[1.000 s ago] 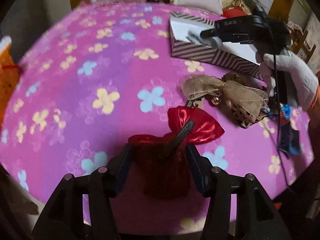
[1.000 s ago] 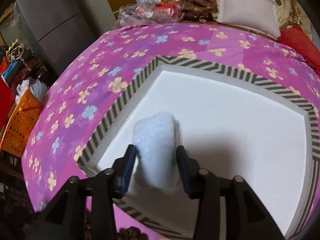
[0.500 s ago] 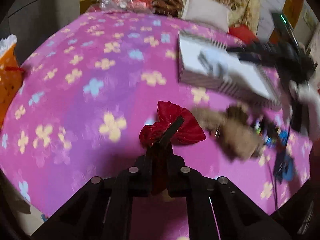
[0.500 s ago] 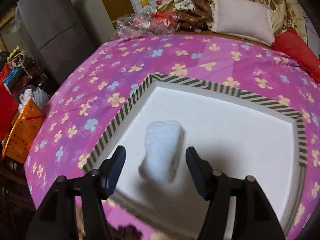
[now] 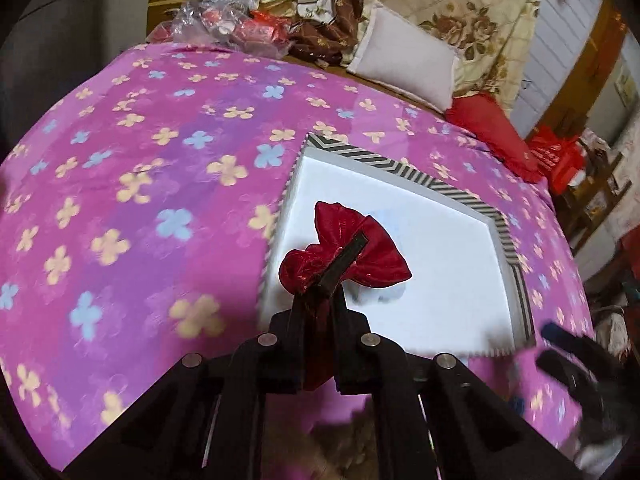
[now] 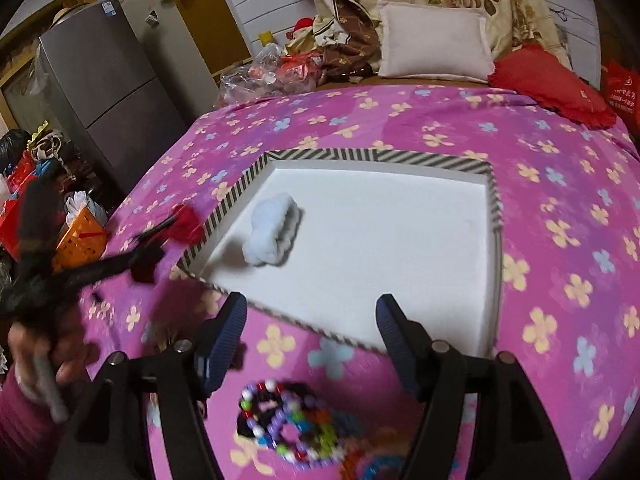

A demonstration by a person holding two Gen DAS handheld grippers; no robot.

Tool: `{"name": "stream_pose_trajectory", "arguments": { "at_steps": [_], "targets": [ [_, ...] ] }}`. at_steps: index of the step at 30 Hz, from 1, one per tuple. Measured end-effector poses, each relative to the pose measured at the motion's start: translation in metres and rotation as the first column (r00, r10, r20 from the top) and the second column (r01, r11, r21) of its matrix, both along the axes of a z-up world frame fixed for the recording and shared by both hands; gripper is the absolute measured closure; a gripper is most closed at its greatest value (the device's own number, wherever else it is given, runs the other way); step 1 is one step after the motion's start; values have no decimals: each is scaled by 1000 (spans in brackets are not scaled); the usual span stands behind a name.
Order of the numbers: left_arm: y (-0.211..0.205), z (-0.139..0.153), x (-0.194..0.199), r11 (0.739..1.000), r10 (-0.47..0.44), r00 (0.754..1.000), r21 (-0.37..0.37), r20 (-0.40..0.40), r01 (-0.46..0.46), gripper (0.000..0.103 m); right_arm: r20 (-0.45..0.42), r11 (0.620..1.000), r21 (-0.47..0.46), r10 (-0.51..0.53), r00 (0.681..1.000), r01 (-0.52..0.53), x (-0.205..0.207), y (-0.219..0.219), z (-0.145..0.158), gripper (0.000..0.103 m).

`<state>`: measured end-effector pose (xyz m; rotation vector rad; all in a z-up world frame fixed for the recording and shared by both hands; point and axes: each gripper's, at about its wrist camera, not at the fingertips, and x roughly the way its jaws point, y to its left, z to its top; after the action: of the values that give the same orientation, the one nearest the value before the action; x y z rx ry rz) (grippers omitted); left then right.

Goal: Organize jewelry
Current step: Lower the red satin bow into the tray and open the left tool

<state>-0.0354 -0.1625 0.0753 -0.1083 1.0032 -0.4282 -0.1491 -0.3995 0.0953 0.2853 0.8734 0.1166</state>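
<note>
Left gripper (image 5: 318,320) clenched on red pouch (image 5: 344,256) at frame centre over striped box (image 5: 460,192), right gripper (image 6: 312,332) released, jaws just widened, white pouch (image 6: 272,236) inside box, beaded bracelets (image 6: 292,424) lower centre

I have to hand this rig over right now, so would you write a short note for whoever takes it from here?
Left claw: shut on the red bow, carried in the air over the near left edge of the striped box.
Right claw: jaws have just been opening; open, nothing between them, above the box's near rim.
Done: the pale blue scrunchie lies inside the box, at its left side.
Left: set the red bow in the box, then fetch the beaded bracelets from the pink floral cover below the right claw. A tan piece at the bottom of the left view is too blurred to name.
</note>
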Motion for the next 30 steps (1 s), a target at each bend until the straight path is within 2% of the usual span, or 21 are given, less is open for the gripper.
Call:
{"name": "stream_pose_trajectory", "arguments": {
  "at_steps": [3,6,8,9,10,12,15,19,24,30],
  "targets": [
    [-16,-9,11,1000,13,1000,15,-25,-13,92,21,1000,-7,-28,999,28,1,-9,3,33],
    [-26,-18,19,999,35,998,35,-50,-34,92,59,998,40,-47,997,45,0,-19,10,33],
    [-26,-26,25,998,57,994,27,-89,-55,91,85,997,61,-43,995,38,-3,-21,17,26],
    [-26,-30,27,998,64,993,26,-102,-61,87,88,997,62,-44,995,38,-4,-21,19,23],
    [-26,-32,28,997,71,991,27,-114,-68,78,98,997,70,-42,994,35,-7,-21,23,20],
    [-22,-37,29,997,77,987,5,-140,-77,66,124,995,103,-27,992,14,-13,-21,30,20],
    [-16,-35,25,998,65,987,-17,-150,-68,58,158,989,148,-15,987,-9,-26,-19,41,20],
    [-6,-20,10,999,45,993,-1,-112,-45,53,154,988,153,2,988,-26,-41,-12,44,20],
    [13,4,-21,997,33,999,67,-9,-33,53,100,980,196,25,995,-44,-60,0,33,20],
    [34,14,-62,992,35,998,116,54,-41,53,75,980,194,29,997,-44,-89,14,24,20]
  ]
}}
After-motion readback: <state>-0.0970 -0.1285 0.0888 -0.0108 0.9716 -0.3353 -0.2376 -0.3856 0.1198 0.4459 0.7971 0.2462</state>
